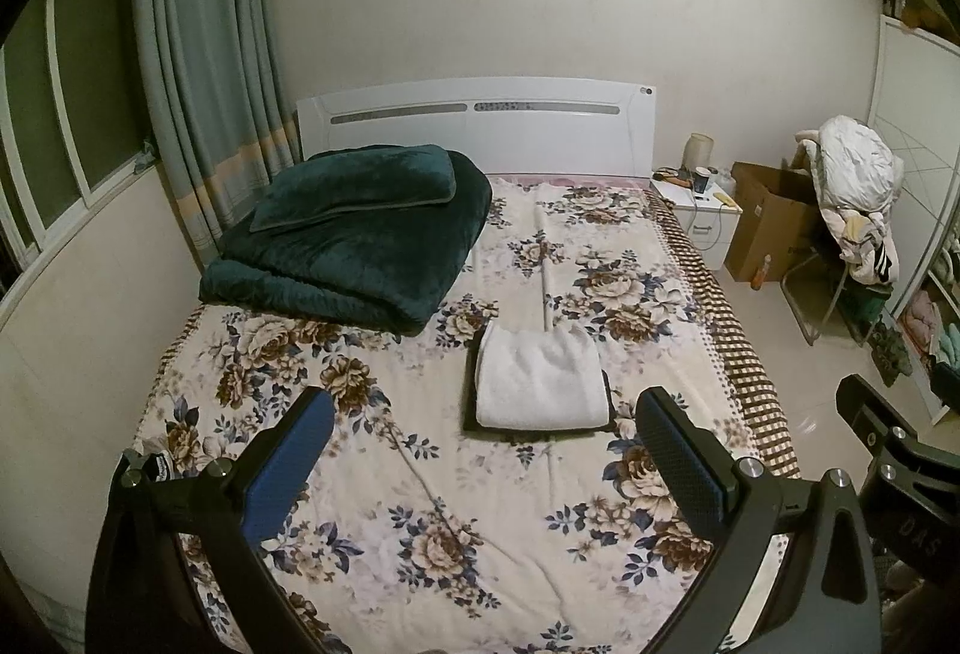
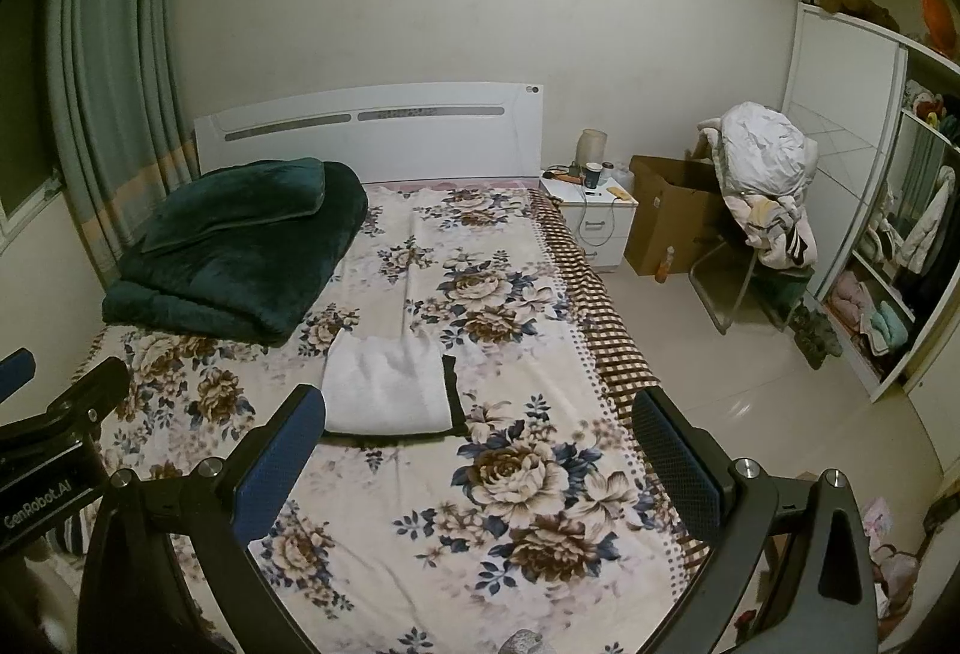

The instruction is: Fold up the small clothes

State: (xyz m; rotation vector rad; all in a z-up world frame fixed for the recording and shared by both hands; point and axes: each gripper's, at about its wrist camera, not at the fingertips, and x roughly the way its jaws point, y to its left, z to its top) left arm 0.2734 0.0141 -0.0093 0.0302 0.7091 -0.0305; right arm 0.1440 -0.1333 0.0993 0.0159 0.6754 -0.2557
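Both grippers held above the near end of the bed (image 1: 420, 504), neither touching anything. Left gripper (image 1: 486, 444): jaws spread wide, released, nothing between them. Right gripper (image 2: 480, 444): likewise spread wide and empty; in the left wrist view it shows just beside the left one at the right edge. Task item: a white folded garment (image 1: 538, 378), fluffy, lying flat on top of a dark folded piece (image 1: 471, 429) whose edges show around it, mid-bed on the floral sheet, ahead of the left gripper. In the right wrist view the same stack (image 2: 384, 384) sits ahead and left of centre. Dark green folded blanket (image 1: 354, 240) at the far left of the bed near the white headboard (image 1: 480, 126). White nightstand (image 2: 591, 210), cardboard box (image 2: 666, 216) and clothes-piled chair (image 2: 762, 186) stand right of the bed.
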